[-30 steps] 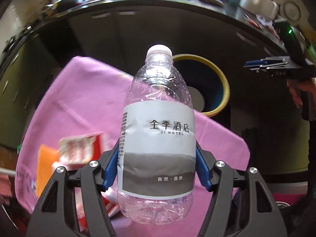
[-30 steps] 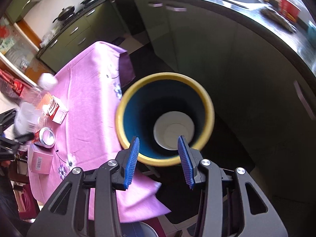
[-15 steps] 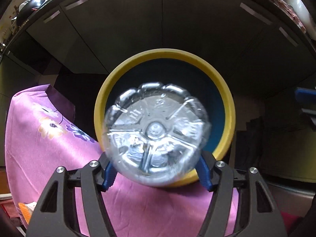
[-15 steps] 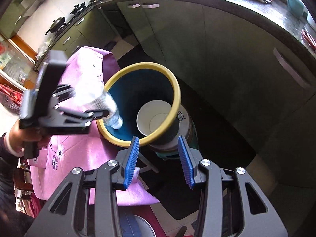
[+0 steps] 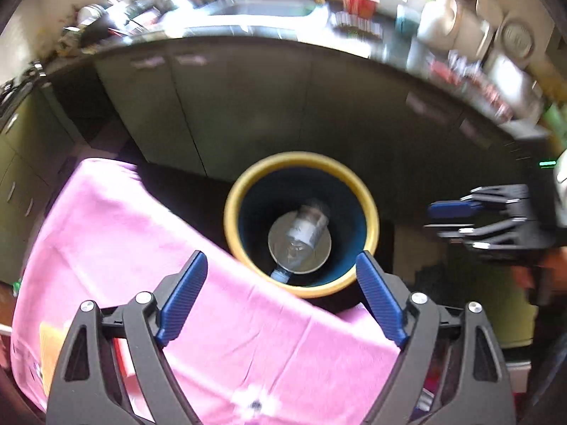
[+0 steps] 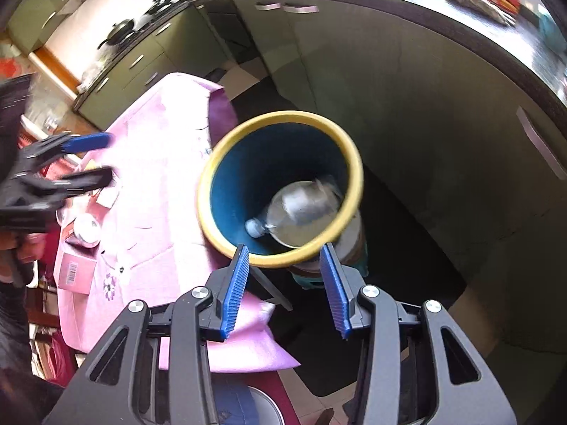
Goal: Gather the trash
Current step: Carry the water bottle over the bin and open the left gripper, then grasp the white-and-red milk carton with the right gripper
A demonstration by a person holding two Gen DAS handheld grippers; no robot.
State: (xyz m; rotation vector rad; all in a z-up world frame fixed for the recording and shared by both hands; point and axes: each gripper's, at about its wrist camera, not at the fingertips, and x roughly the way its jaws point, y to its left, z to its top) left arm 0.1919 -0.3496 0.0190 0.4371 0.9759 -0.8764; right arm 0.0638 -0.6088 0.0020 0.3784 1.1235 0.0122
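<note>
On the pink tablecloth [image 6: 149, 184], near its left edge, lie one pink box [image 6: 76, 272] and one round tin [image 6: 86, 228]. One bottle [image 6: 301, 209] lies inside the one bin [image 6: 349, 148]. Left gripper [image 5: 280, 297] and right gripper [image 6: 285, 283] both have fingers spread, holding nothing.

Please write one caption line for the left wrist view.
Open left tool above the yellow-rimmed bin, plastic bottle lying inside.

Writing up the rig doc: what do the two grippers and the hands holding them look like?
Both the left gripper and right gripper match: matte black triangulated linkage arms with cut-outs, silver round screw heads at the pivots, and blue ribbed pads on the fingers. No cables visible. A green LED glows above the right unit. Hands are bare skin; sleeves unclear.
</note>
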